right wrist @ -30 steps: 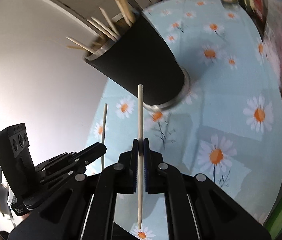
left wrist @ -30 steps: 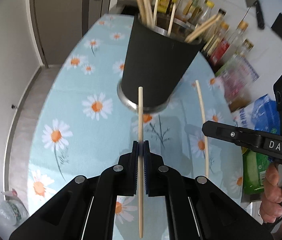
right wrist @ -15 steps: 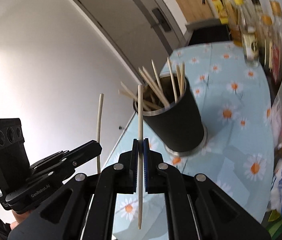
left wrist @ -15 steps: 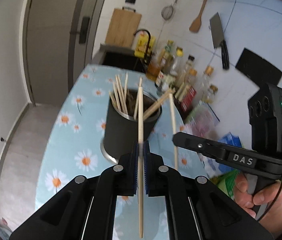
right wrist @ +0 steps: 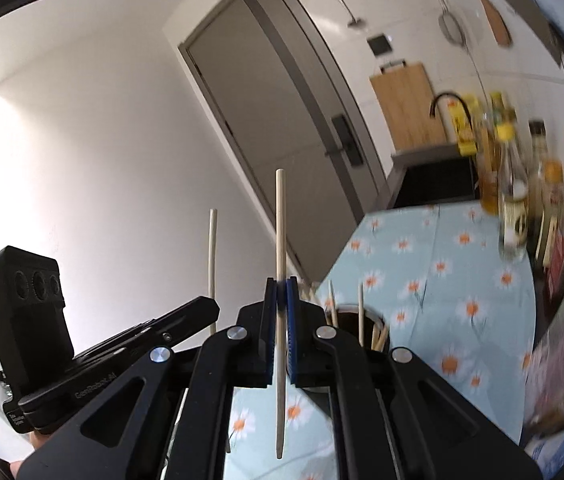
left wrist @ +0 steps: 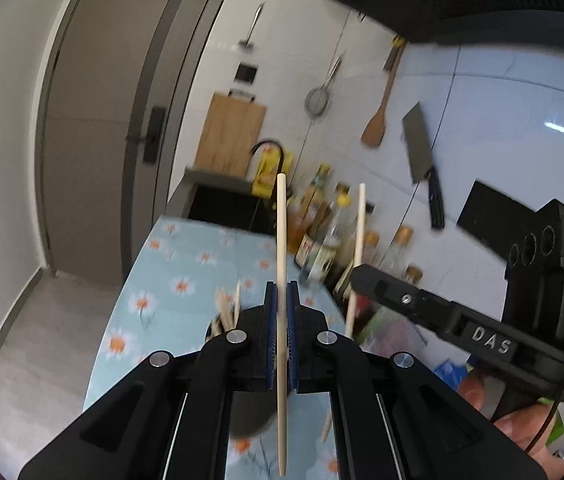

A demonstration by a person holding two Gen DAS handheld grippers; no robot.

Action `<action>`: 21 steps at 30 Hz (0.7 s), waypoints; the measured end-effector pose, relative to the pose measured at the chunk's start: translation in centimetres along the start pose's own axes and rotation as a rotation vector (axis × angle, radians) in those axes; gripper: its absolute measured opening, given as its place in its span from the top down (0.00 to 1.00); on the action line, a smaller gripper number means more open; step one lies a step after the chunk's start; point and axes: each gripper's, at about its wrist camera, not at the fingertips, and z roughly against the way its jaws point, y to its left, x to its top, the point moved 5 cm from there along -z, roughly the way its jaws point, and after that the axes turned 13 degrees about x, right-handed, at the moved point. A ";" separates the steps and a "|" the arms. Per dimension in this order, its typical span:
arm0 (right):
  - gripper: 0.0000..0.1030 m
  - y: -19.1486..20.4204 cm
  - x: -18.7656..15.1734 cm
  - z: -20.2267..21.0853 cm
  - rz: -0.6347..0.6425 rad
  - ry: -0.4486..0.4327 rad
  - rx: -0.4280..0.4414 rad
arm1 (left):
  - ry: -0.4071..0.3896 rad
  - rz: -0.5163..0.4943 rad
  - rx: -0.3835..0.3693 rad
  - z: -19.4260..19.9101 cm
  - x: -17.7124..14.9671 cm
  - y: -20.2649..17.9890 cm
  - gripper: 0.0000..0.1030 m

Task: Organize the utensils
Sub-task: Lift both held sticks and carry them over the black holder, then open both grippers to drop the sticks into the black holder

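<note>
My left gripper (left wrist: 281, 292) is shut on a pale wooden chopstick (left wrist: 281, 232) that stands upright between the blue pads. My right gripper (right wrist: 281, 288) is shut on a second chopstick (right wrist: 280, 224), also upright. Each gripper shows in the other's view: the right one (left wrist: 356, 276) with its chopstick (left wrist: 358, 224), the left one (right wrist: 212, 308) with its chopstick (right wrist: 212, 248). The black holder cup (right wrist: 356, 320) with several chopsticks sits low on the daisy tablecloth (right wrist: 462, 280), mostly hidden behind the jaws; in the left wrist view only its left rim (left wrist: 218, 326) shows.
Bottles (right wrist: 516, 208) line the table's right side against the tiled wall. A cleaver (left wrist: 422, 160), a wooden spatula (left wrist: 378, 120), a strainer (left wrist: 318, 100) and a cutting board (left wrist: 230, 136) are on the wall. A grey door (right wrist: 282, 128) is at left.
Both grippers have risen and tilted up with their chopsticks. The holder cup has dropped from mid-frame to low behind the jaws, and more of the wall now shows.
</note>
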 end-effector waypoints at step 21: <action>0.94 -3.7 3.5 -4.1 0.069 -0.060 -0.065 | -0.178 0.029 -0.031 -5.9 3.2 0.1 0.96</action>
